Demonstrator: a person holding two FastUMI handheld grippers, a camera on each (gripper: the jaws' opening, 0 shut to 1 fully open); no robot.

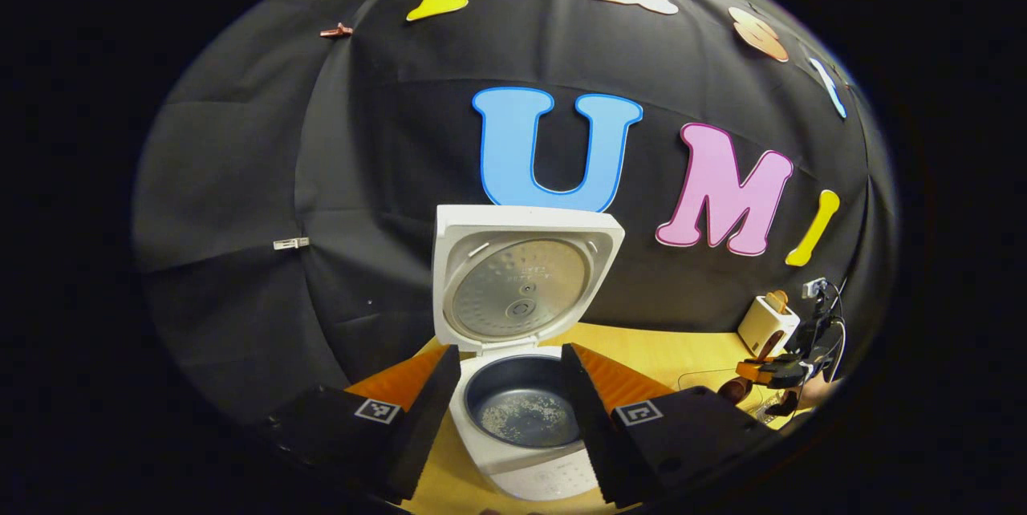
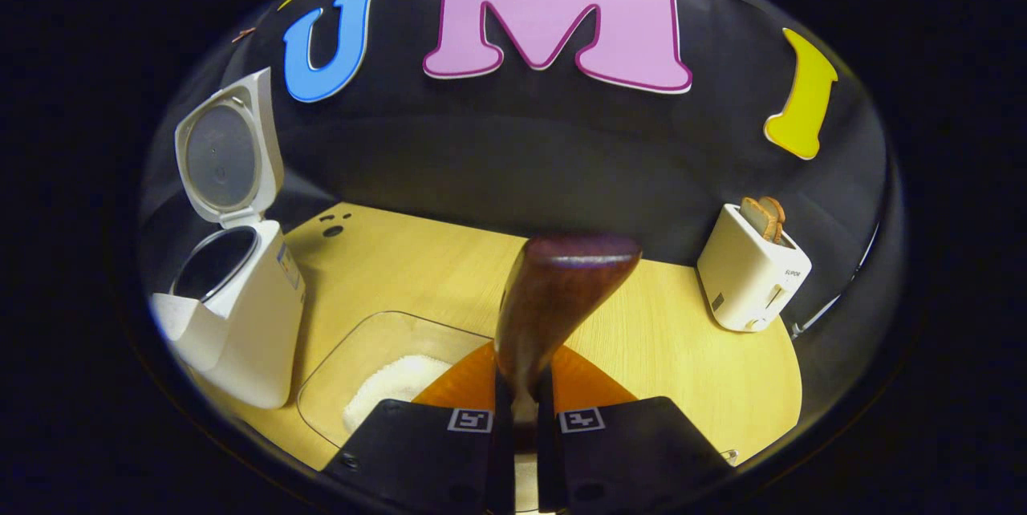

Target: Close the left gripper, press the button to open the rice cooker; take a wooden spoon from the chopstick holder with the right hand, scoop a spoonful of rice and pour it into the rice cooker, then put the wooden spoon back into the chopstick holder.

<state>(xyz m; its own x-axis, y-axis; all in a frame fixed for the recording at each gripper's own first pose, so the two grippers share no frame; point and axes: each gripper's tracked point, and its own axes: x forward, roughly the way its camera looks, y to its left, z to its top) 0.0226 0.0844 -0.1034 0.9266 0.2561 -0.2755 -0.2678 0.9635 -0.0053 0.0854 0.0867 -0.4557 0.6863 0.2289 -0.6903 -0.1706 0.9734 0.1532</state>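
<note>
Lid (image 1: 525, 282) of the rice cooker (image 2: 241, 314) stands open, grains in its pot. My right gripper (image 2: 520, 419) clamps the wooden spoon (image 2: 554, 298) above the rice dish (image 2: 385, 371); my left gripper (image 1: 509, 411) gapes wide. Returning the spoon remains, I judge.

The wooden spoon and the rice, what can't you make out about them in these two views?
- Wooden spoon, right gripper view: bowl faces away, so any load is hidden; handle vanishes between the fingers.
- Rice dish, right gripper view: near side covered by the right gripper.
- Rice cooker, left gripper view: front cut off by the left gripper.
</note>
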